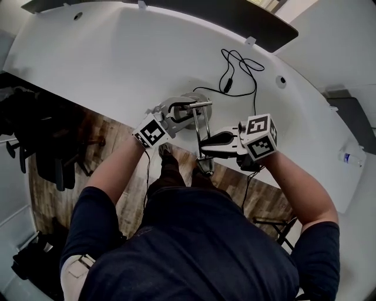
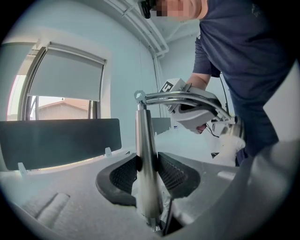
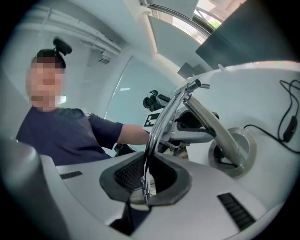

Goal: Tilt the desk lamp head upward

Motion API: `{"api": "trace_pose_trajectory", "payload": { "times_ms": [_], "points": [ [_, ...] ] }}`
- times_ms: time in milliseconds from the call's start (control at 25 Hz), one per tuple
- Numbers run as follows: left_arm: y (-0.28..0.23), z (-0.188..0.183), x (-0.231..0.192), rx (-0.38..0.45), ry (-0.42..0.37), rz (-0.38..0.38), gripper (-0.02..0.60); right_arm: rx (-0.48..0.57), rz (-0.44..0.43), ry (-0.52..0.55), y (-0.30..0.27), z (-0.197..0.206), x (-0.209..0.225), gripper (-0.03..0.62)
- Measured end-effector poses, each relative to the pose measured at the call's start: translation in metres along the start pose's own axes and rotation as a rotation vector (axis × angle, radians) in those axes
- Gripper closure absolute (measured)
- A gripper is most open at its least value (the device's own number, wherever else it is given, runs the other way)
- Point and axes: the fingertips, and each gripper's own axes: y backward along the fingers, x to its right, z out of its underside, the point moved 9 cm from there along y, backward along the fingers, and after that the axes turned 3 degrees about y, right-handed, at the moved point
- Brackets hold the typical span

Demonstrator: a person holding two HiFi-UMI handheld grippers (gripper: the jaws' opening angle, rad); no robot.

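Observation:
A chrome desk lamp stands on its round base (image 1: 189, 100) near the front edge of the white desk (image 1: 117, 59). My left gripper (image 1: 176, 115) is shut on the lamp's upright post (image 2: 145, 159), both ribbed pads pressing its sides. From the post's top joint a thin curved arm (image 2: 185, 97) runs toward the person, out past the desk edge to the small lamp head (image 1: 204, 167). My right gripper (image 1: 205, 147) is shut on that arm (image 3: 154, 140), pinched edge-on between its pads. The right gripper view also shows the post (image 3: 215, 126) and base (image 3: 240, 157).
A black cable (image 1: 242, 67) with an inline switch loops over the desk behind the lamp. A dark partition (image 1: 235, 17) borders the desk's far side. Black chairs (image 1: 35, 141) stand on the wooden floor at left. A small bottle (image 1: 351, 157) lies at far right.

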Motion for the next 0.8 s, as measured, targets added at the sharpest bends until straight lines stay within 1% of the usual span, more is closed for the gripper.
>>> {"api": "trace_pose_trajectory", "payload": {
  "times_ms": [120,240,320,520,600,800],
  "points": [
    [0.000,0.000,0.001,-0.004,-0.005,-0.001,0.440,0.014,-0.066,-0.087,0.004,-0.007,-0.008,0.543],
    [0.000,-0.001,0.000,-0.007,-0.006,0.004,0.442,0.049,-0.131,-0.178,0.009,-0.016,-0.017,0.543],
    [-0.001,-0.001,0.001,-0.005,-0.006,0.002,0.442,0.070,-0.156,-0.244,0.012,-0.022,-0.022,0.543],
    [-0.002,-0.003,0.000,-0.007,-0.017,-0.013,0.442,0.077,-0.161,-0.377,0.016,-0.029,-0.025,0.543],
    [-0.001,-0.003,0.000,-0.009,-0.022,-0.019,0.442,0.075,-0.166,-0.410,0.016,-0.032,-0.026,0.545],
    [-0.001,0.003,0.002,0.013,-0.017,-0.020,0.442,0.110,-0.190,-0.476,0.021,-0.046,-0.034,0.537]
  ]
}}
